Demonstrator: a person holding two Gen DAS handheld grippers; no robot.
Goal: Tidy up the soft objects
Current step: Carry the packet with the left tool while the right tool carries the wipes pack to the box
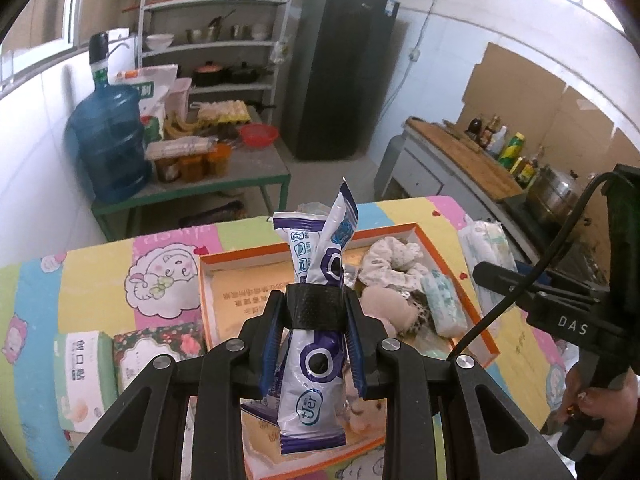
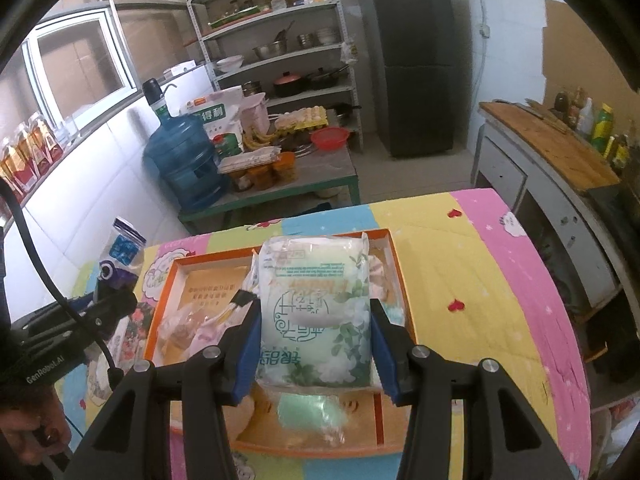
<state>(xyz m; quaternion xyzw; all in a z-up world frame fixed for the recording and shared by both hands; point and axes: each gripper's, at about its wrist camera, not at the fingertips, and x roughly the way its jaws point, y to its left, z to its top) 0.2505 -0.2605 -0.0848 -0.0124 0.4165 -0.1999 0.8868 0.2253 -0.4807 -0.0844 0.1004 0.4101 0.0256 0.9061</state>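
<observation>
My left gripper (image 1: 314,308) is shut on a white and purple wipes pouch (image 1: 316,364), held upright above the orange box (image 1: 482,322); it also shows in the right wrist view (image 2: 120,256). My right gripper (image 2: 314,320) is shut on a green and white tissue pack (image 2: 316,312), held over the same orange box (image 2: 394,268). In the box lie a white scrunchie (image 1: 394,258), a beige plush toy (image 1: 386,306) and a small green pack (image 1: 444,302). The right gripper's body (image 1: 560,300) shows at the right of the left wrist view.
The box sits on a colourful cartoon bedsheet (image 1: 100,276). A green-white tissue pack (image 1: 82,376) and a floral pack (image 1: 158,352) lie left of the box, a white pack (image 1: 486,248) right of it. Behind stand a side table with a water jug (image 1: 108,140), shelves, fridge (image 1: 340,68) and counter.
</observation>
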